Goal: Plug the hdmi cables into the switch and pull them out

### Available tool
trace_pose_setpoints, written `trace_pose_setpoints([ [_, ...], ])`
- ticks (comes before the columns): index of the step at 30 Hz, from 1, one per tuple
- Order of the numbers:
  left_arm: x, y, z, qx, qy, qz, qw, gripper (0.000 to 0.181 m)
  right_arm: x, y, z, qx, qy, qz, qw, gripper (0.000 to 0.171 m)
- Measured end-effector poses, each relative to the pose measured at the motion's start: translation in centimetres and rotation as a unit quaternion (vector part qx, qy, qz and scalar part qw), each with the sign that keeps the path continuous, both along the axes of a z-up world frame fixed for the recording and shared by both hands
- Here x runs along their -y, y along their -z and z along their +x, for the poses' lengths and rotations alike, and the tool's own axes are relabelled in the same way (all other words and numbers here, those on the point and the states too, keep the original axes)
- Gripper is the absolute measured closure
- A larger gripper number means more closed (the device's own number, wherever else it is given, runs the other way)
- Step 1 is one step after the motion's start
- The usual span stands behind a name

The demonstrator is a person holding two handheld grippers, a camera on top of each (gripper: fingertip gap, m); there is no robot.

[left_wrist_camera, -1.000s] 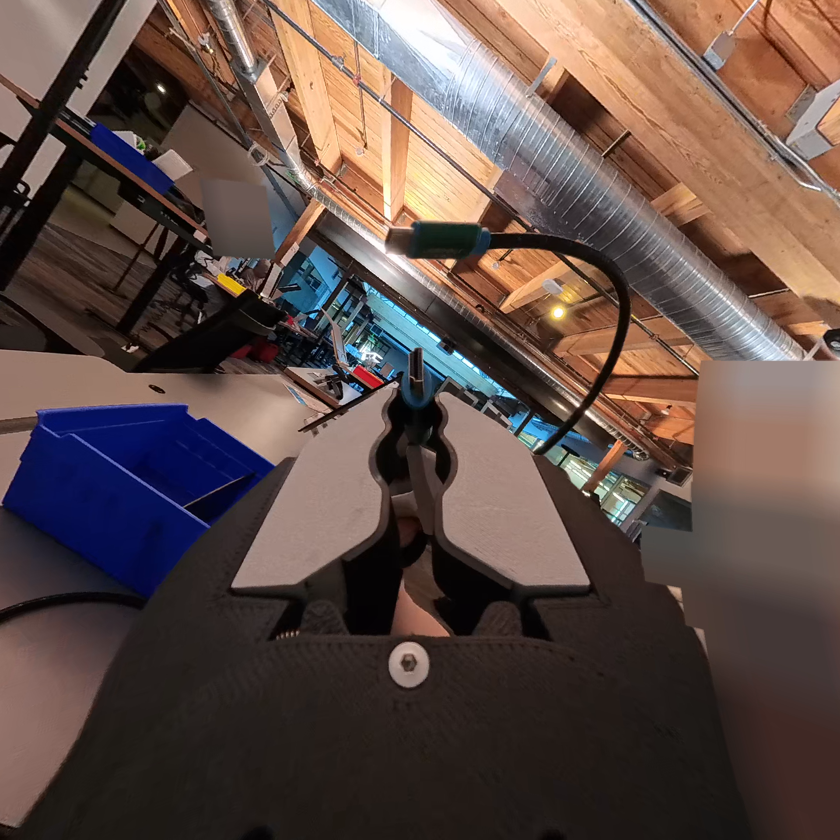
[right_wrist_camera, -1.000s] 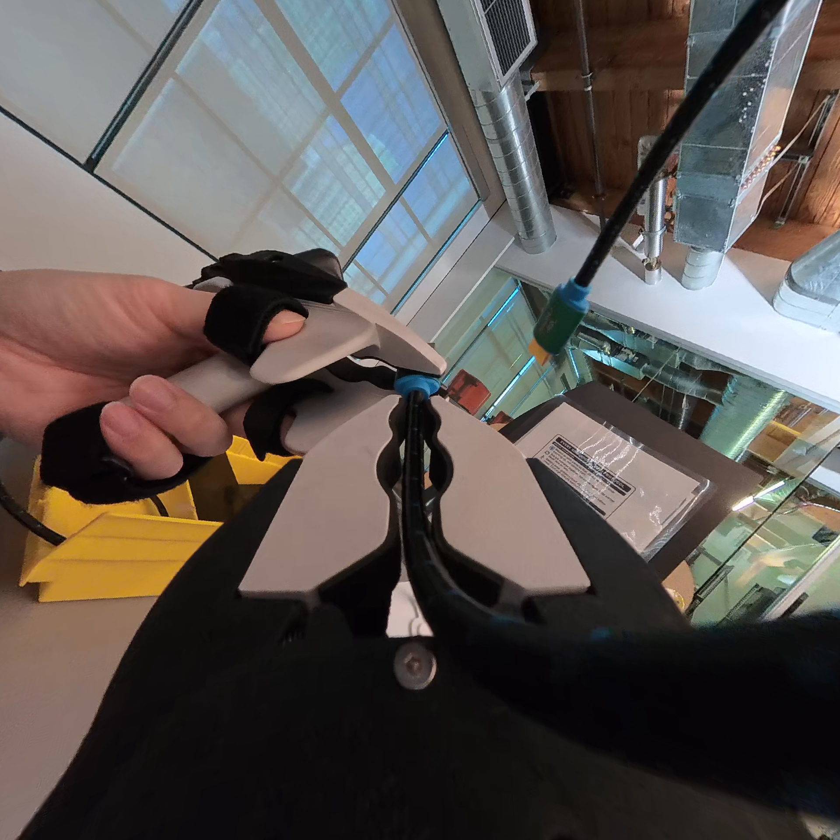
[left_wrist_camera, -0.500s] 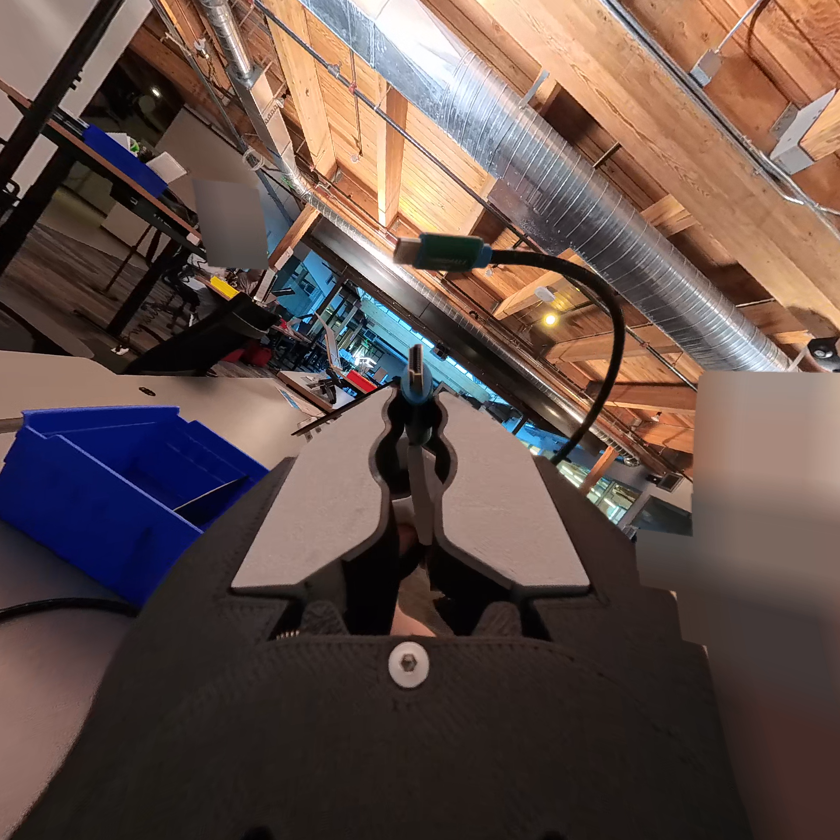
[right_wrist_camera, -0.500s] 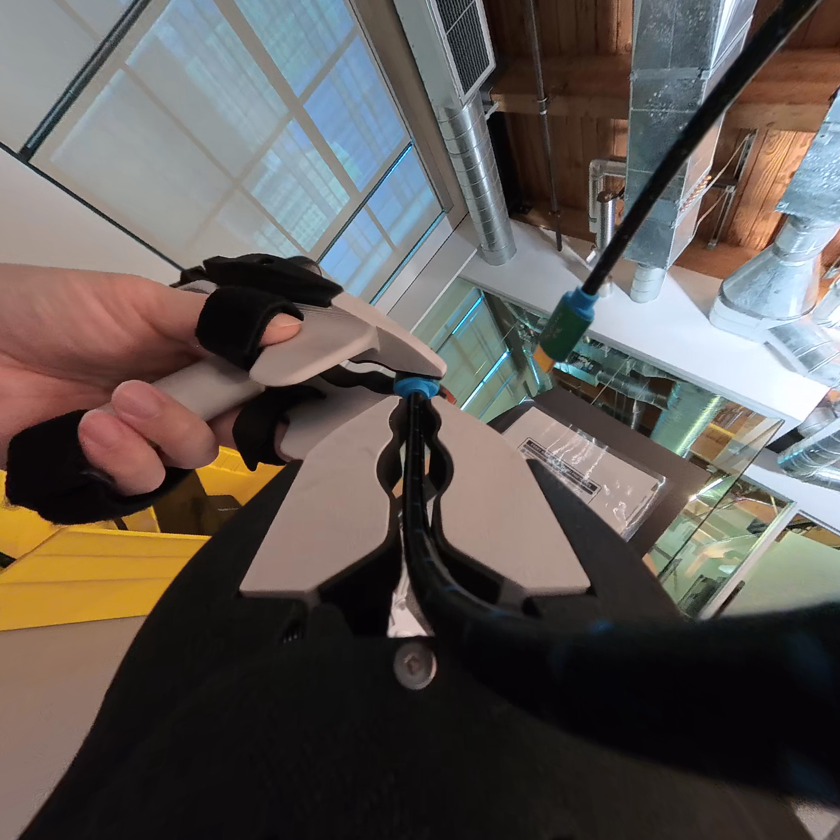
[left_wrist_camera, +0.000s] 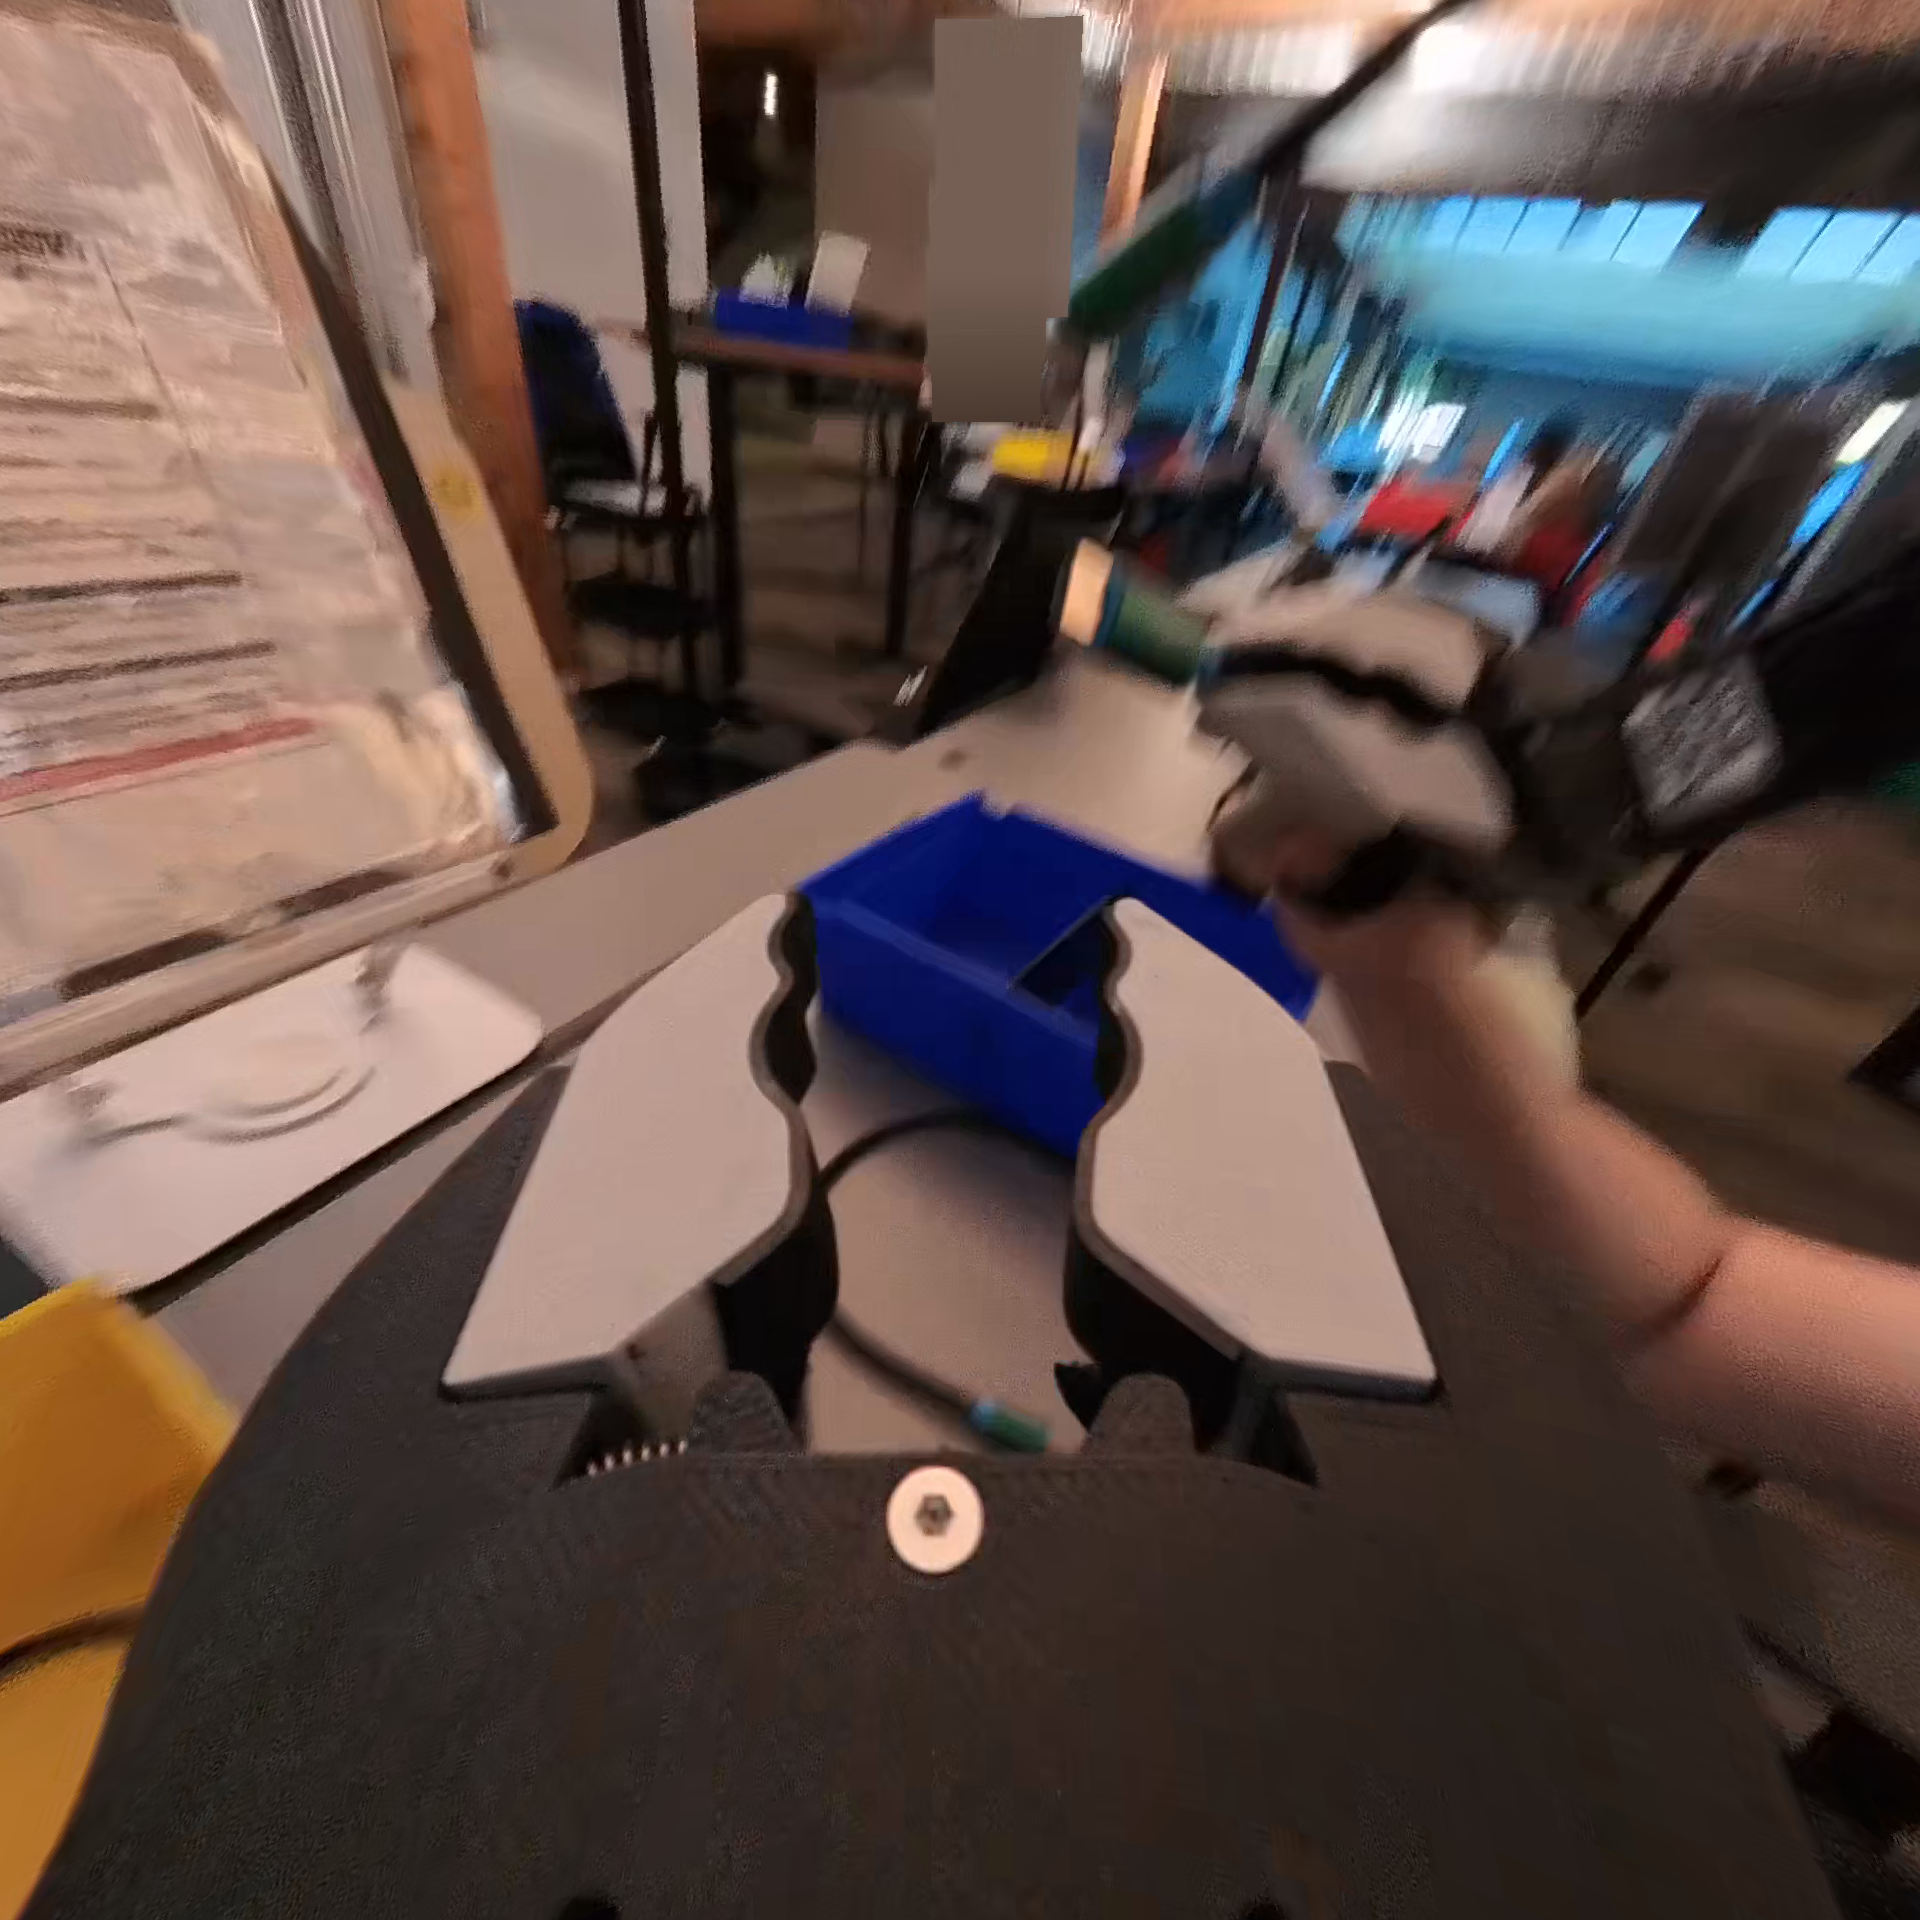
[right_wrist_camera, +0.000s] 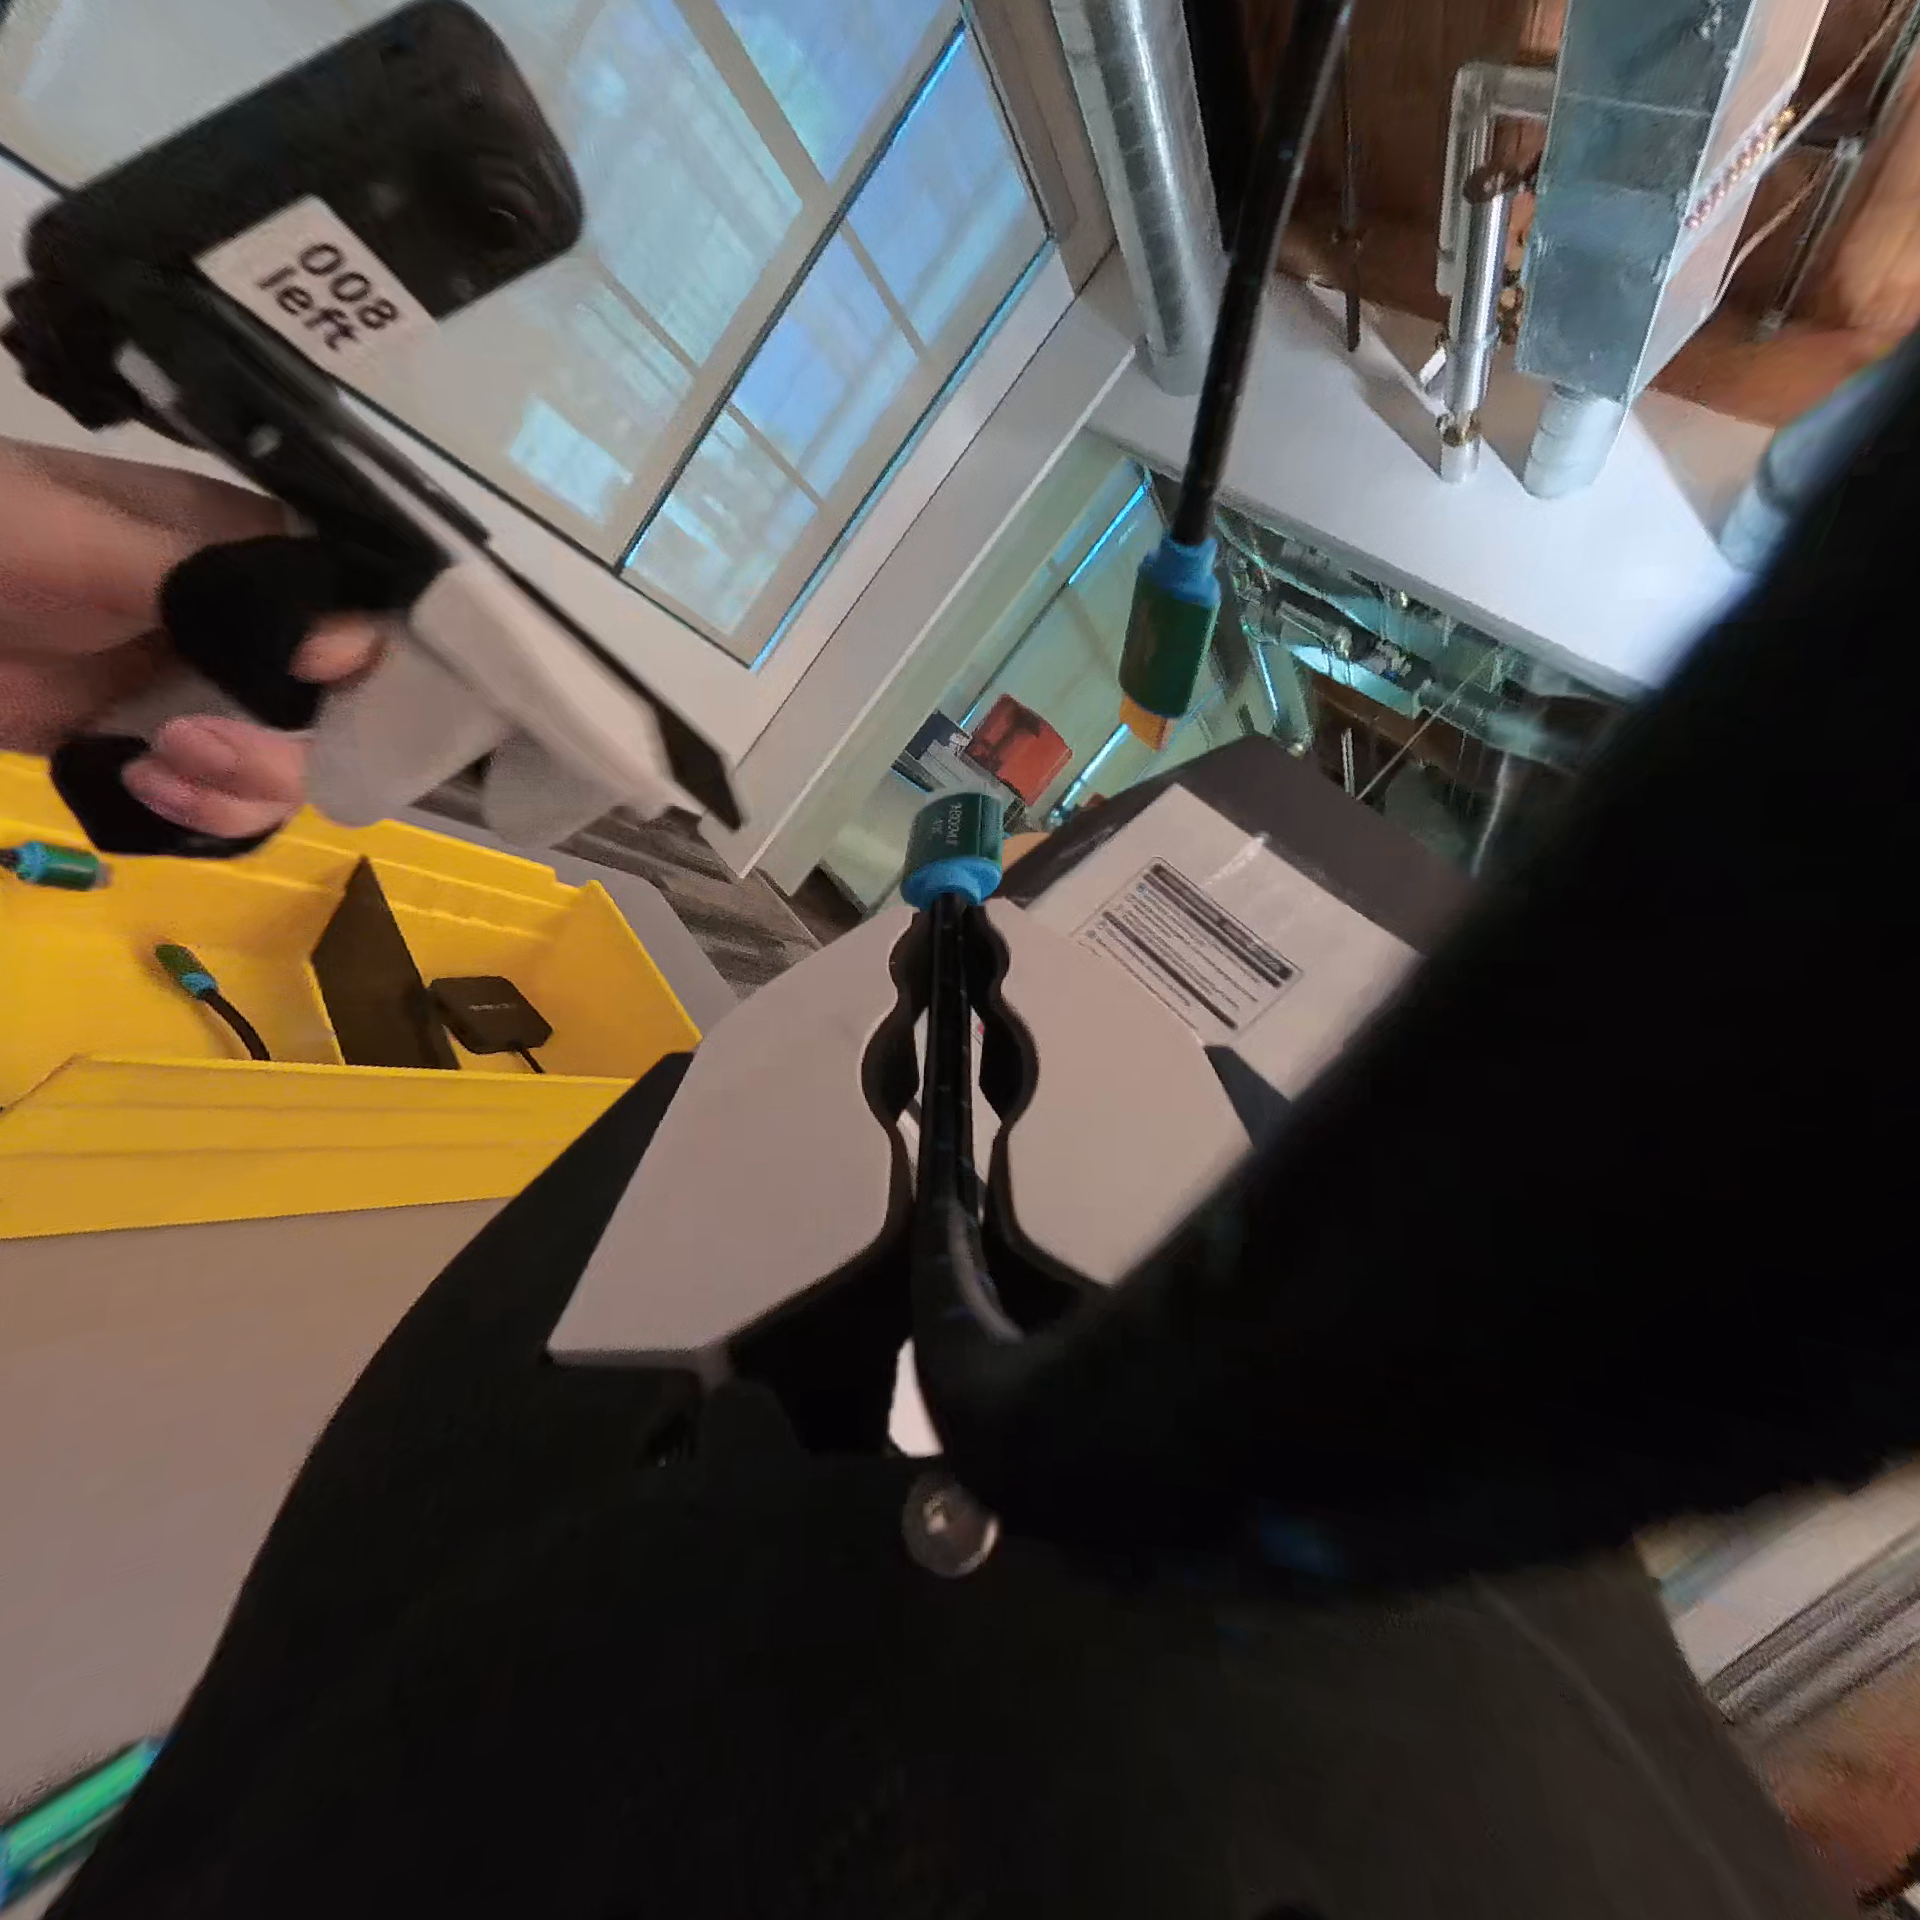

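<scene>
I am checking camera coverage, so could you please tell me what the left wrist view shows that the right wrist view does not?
Only the left wrist view shows the blue plastic bin and a loose black cable with a green plug on the grey table. Only the right wrist view shows the small black switch box inside the yellow plastic bin. Both show the right gripper with its jaws shut on a black HDMI cable.

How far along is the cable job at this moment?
Done: unclear. The switch lies in the yellow bin, and the held cable is not plugged into it. In hand: right gripper shut on a black cable behind its green plug; left gripper open, empty. Left: plugging that cable in or putting it away; I cannot tell which.
</scene>
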State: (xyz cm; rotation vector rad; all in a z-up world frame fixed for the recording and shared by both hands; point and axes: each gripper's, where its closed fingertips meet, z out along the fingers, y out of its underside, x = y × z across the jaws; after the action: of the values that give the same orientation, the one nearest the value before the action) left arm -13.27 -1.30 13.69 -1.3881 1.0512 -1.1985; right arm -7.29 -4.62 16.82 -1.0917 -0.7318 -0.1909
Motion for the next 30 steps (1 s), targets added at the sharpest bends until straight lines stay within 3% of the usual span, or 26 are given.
trace_pose_setpoints([
  [4, 0.5, 5.7, -0.2, -0.188, 0.029, -0.002, 0.982, 0.134, 1.1, -1.5, 3.5, -0.017, 0.021, -0.002, 1.0, 0.163],
  [7, 1.0, 9.6, 1.0, -0.265, 0.069, -0.012, 0.962, 0.138, 1.2, -1.4, 5.2, -0.018, 0.03, -0.028, 0.999, 0.164],
  [12, -1.5, 15.5, 2.2, -0.381, 0.019, 0.031, 0.924, 0.118, 0.9, -0.1, 6.4, 0.011, 0.034, -0.062, 0.997, 0.163],
  [19, -1.9, 20.9, 4.2, -0.481, 0.05, 0.057, 0.873, 0.119, 0.7, 4.4, 5.0, 0.127, -0.034, -0.131, 0.983, 0.163],
  [26, -5.0, 25.9, 1.9, -0.647, 0.111, 0.103, 0.748, 0.11, 0.4, 7.8, 6.0, 0.148, -0.071, -0.208, 0.964, 0.164],
  [30, -5.6, 26.9, 2.3, -0.644, 0.131, 0.119, 0.744, 0.098, 0.1, 7.8, 6.7, 0.129, -0.082, -0.208, 0.966, 0.164],
])
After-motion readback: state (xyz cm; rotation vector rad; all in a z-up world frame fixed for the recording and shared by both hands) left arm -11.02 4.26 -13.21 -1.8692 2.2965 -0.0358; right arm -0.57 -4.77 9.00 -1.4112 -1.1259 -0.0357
